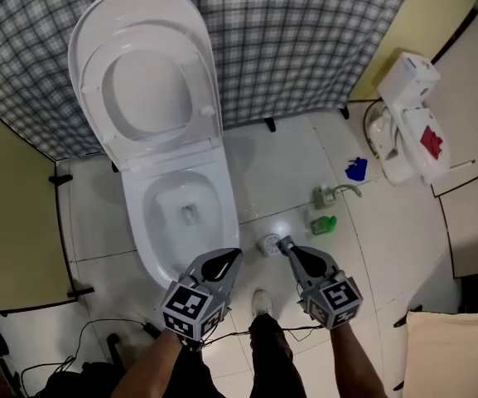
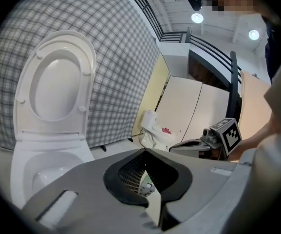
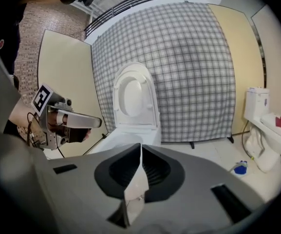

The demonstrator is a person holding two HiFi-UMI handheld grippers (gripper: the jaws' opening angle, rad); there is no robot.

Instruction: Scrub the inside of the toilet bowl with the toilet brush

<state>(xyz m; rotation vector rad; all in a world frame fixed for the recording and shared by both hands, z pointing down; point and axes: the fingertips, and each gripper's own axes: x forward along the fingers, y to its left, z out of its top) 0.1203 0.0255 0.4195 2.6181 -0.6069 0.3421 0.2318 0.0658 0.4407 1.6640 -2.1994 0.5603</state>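
Note:
The white toilet (image 1: 150, 251) stands with its lid and seat (image 1: 147, 81) raised against the checked curtain; the bowl holds a little water. A small white round holder, likely the brush stand (image 1: 269, 244), sits on the floor by the bowl's right front. My left gripper (image 1: 234, 254) hangs over the bowl's front right rim, jaws together and empty. My right gripper (image 1: 283, 242) points at the holder from just right of it, also shut and empty. In the left gripper view, the toilet (image 2: 38, 169) lies at left. The right gripper view shows it (image 3: 125, 139) ahead.
A green bottle (image 1: 323, 224), a small grey fitting (image 1: 325, 196) and a blue object (image 1: 356, 169) lie on the tiled floor right of the toilet. A second small white toilet (image 1: 408, 127) stands at the right wall. Cables (image 1: 98, 338) trail near my shoe (image 1: 261, 303).

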